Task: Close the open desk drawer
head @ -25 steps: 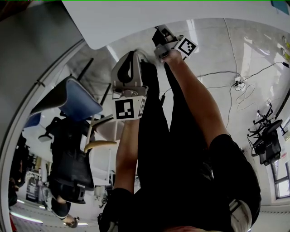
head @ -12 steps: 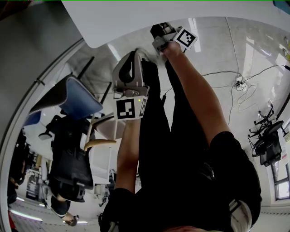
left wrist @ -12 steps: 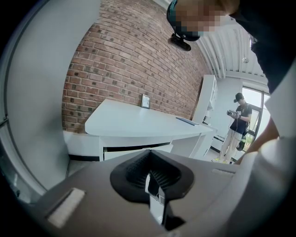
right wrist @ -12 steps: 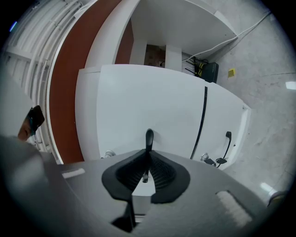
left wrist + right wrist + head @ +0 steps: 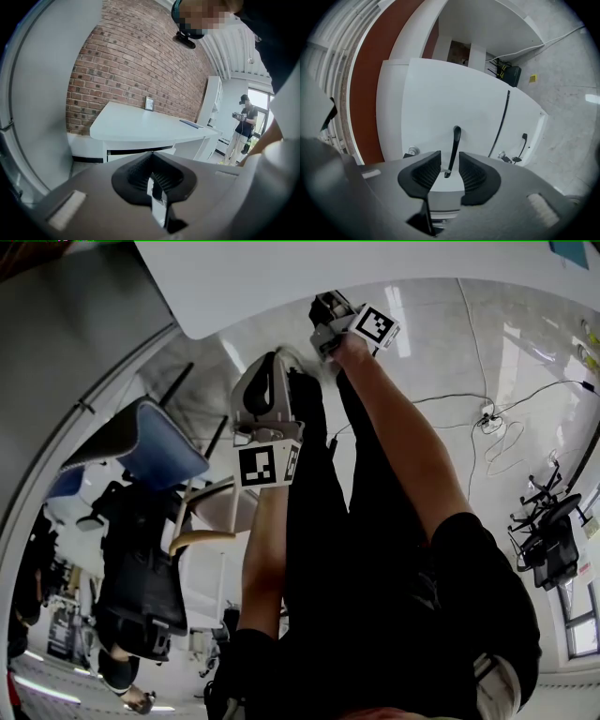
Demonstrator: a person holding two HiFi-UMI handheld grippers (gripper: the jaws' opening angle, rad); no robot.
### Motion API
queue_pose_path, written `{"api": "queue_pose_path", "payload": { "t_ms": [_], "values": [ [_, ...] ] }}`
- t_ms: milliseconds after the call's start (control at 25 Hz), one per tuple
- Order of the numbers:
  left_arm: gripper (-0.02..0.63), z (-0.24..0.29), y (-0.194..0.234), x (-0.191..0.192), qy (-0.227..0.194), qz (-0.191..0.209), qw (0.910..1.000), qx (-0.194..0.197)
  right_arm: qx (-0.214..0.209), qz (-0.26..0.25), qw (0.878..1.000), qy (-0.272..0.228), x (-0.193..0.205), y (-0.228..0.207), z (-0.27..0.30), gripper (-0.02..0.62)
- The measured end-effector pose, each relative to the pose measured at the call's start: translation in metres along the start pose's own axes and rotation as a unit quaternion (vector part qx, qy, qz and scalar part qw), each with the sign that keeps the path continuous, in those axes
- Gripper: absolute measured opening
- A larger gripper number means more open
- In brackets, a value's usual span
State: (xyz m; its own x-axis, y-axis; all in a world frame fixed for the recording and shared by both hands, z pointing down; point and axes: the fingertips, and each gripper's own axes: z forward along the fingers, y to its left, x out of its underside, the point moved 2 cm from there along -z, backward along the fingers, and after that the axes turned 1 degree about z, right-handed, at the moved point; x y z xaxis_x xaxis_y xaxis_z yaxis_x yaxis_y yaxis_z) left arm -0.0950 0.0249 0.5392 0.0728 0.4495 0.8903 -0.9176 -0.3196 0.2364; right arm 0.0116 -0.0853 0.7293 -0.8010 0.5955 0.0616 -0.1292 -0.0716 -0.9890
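Drawer: flat white front, under the desk. Slim black bar handle mid-front, round silver lock near one corner. Looks pushed in, flush with the neighbouring front, thin dark seam between.

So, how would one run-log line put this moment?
right gripper: jaws just opening, drawer handle between them, ungripped | left gripper: shut, empty

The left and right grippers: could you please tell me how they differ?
The left gripper has jaws shut on nothing; the right gripper has jaws that have just been opening, apart around the black handle without pressing it. The left gripper faces a white desk; the right gripper faces a white drawer front. Both are hand-held.
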Motion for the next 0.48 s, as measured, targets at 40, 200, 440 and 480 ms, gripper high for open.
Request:
{"api": "queue_pose_path", "payload": {
  "t_ms": [40, 200, 440, 480],
  "values": [
    [0.018, -0.003, -0.001, -0.002, -0.001, -0.001, 1.0000, -0.002, 0.016, -0.003, 1.000, 0.001, 0.002, -0.002, -0.005, 0.124],
    [0.018, -0.012, -0.004, -0.013, -0.008, -0.004, 0.9999, -0.011, 0.067, -0.016, 0.998, 0.007, 0.011, -0.005, -0.034, 0.124],
    [0.018, -0.037, 0.000, -0.044, -0.019, -0.025, 0.9989, -0.034, 0.155, -0.067, 0.985, 0.026, 0.013, 0.022, -0.088, 0.101],
    [0.018, -0.043, 0.000, -0.053, -0.020, -0.027, 0.9988, -0.036, 0.168, -0.078, 0.982, 0.033, 0.014, 0.032, -0.097, 0.088]
  ]
}}
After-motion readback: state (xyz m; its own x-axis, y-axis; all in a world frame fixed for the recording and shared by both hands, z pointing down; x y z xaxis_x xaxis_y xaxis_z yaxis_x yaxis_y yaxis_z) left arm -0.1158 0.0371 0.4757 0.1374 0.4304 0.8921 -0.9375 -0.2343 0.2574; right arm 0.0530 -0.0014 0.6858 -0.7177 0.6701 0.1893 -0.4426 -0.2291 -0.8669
